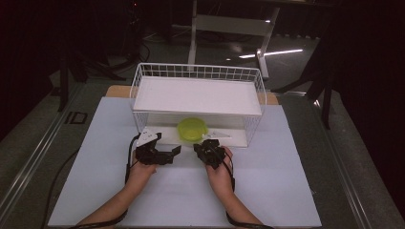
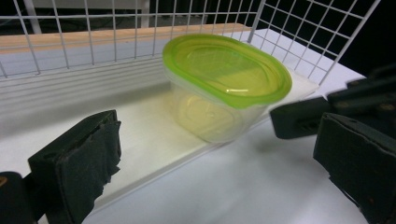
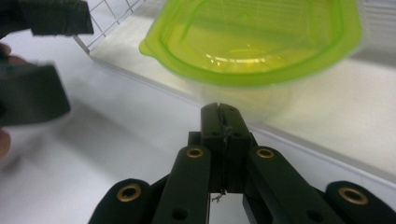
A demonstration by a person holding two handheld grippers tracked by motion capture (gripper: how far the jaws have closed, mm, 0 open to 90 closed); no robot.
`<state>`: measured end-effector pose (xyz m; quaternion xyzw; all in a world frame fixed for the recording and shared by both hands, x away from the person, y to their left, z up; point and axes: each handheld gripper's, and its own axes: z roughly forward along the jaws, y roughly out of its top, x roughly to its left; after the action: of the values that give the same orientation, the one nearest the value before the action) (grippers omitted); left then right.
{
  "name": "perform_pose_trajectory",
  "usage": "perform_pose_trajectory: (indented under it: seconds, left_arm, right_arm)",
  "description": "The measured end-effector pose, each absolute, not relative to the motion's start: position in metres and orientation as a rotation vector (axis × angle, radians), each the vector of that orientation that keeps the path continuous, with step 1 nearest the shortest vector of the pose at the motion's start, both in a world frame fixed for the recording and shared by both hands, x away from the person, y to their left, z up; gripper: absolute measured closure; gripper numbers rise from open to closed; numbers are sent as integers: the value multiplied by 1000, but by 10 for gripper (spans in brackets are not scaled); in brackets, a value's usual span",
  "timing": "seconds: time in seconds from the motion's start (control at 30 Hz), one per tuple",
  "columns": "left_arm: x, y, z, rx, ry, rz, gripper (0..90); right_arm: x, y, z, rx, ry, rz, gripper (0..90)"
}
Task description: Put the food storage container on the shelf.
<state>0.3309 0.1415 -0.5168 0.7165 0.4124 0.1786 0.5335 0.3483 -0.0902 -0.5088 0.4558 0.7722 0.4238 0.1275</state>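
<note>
Left gripper (image 1: 175, 151) wide open, gripping nothing. Right gripper (image 1: 199, 149) pressed fully closed, empty. Just ahead, between both: green-lidded tub (image 1: 192, 129) on white tray (image 1: 239, 138), under wire rack (image 1: 198, 95).

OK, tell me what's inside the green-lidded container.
The container looks empty: its clear walls show only a yellowish tint and the white shelf board beneath. The green lid is on, and its glare hides part of the bottom.
</note>
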Motion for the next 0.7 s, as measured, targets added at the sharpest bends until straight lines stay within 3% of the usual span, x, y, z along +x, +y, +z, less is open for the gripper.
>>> perform_pose_trajectory:
  seconds: [0.7]
  left_arm:
    - [318, 155, -520, 1708, 956, 443, 18]
  right_arm:
    - [379, -63, -510, 1347, 2239, 1182, 898]
